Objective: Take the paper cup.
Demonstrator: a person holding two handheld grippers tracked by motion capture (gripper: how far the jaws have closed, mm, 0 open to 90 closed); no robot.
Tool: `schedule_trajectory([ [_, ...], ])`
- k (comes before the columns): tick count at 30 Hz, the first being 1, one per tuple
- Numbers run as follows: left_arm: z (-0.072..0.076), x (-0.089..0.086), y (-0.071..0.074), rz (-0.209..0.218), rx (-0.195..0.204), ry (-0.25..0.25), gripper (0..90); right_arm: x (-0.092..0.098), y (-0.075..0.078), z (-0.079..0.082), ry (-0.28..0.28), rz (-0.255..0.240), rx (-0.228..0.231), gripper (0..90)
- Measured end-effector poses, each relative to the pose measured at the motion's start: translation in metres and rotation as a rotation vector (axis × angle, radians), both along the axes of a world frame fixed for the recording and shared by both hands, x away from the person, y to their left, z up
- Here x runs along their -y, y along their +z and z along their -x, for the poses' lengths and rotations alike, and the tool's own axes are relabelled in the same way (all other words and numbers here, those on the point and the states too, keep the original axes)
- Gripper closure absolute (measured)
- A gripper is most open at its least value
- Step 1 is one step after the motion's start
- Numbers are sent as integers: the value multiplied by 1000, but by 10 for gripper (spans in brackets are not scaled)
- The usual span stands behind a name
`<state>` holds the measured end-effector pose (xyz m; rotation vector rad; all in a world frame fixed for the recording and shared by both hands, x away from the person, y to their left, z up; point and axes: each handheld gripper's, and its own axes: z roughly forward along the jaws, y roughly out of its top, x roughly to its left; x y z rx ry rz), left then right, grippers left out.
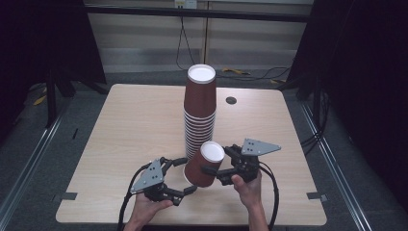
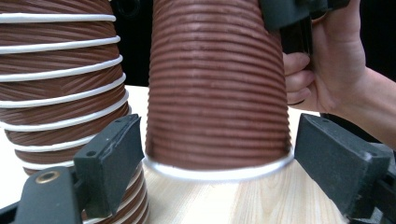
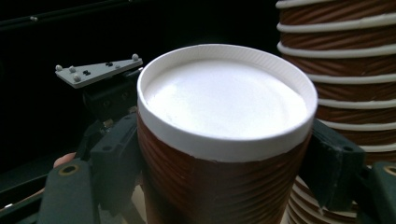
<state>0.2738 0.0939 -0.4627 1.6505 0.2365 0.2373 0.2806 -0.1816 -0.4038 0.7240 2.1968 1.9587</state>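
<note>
Beside the tall cup stack [image 1: 198, 113], near the table's [image 1: 125, 125] front edge, the inverted brown paper cup [image 1: 204, 164] sat clamped in the right gripper [image 1: 217, 166]. Left gripper [image 1: 185, 175] jaws stood wide, flanking its rim untouched. Judged light, thin-walled, crushable; grip gently mid-wall on ribbing.

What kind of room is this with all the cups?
Probably a lab or recording room, not a kitchen. A bare wooden table stands on grey carpet, ringed by dark curtains, with cables trailing across the floor behind. On it is just a stack of brown paper cups.
</note>
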Motion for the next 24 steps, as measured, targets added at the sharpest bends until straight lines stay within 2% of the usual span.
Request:
schedule_trajectory([
  [4,-1,4,-1,-12,-12,-12,111,-3,-3,2,13,-1,4,231],
  [8,-2,9,-3,-3,-17,-13,81,-7,-5,1,26,-3,-2,231],
  [12,-3,11,-4,-19,-22,-4,71,-11,-7,-1,37,-1,-7,231],
  [18,-5,13,-4,-2,-28,-14,69,-14,-7,-1,48,-9,-7,231],
  [24,-6,17,-2,-23,-20,-15,86,-18,-9,-1,59,1,-7,231],
])
